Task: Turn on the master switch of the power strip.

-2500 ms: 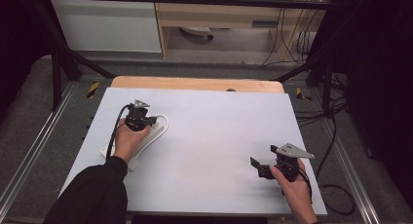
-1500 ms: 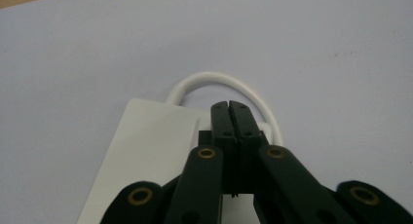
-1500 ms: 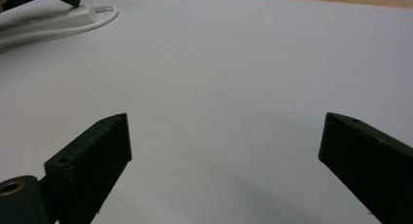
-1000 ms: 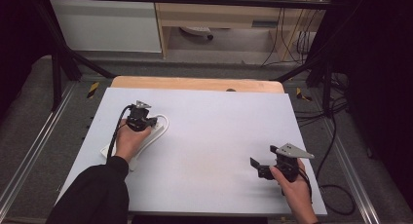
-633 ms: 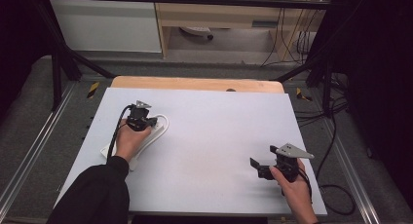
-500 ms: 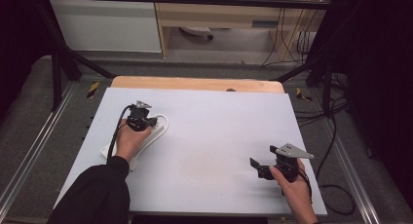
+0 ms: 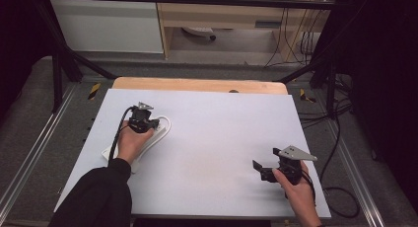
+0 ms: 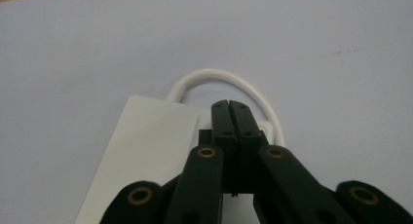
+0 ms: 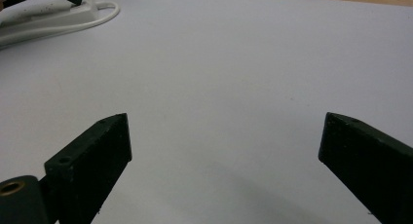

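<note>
Left gripper [image 8: 229, 104] with jaws pressed together over a white power strip [image 8: 146, 146], its cord [image 8: 229, 78] looped beside, right gripper [image 9: 224, 136] spread wide above the white tabletop [image 7: 222, 123]

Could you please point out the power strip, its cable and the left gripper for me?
power strip [image 8: 146, 136], left gripper view, on its flat white top.
cable [image 8: 214, 74], left gripper view, on the top of its loop.
left gripper [image 8: 229, 104], left gripper view, where its shut jaws meet.

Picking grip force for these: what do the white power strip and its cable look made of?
Power strip: probably hard plastic, smooth matte white, with flat faces and crisp edges. Cable: likely rubbery or vinyl sheath, slightly glossy, holding a soft loop. The shut left gripper sits over the strip's end.
</note>
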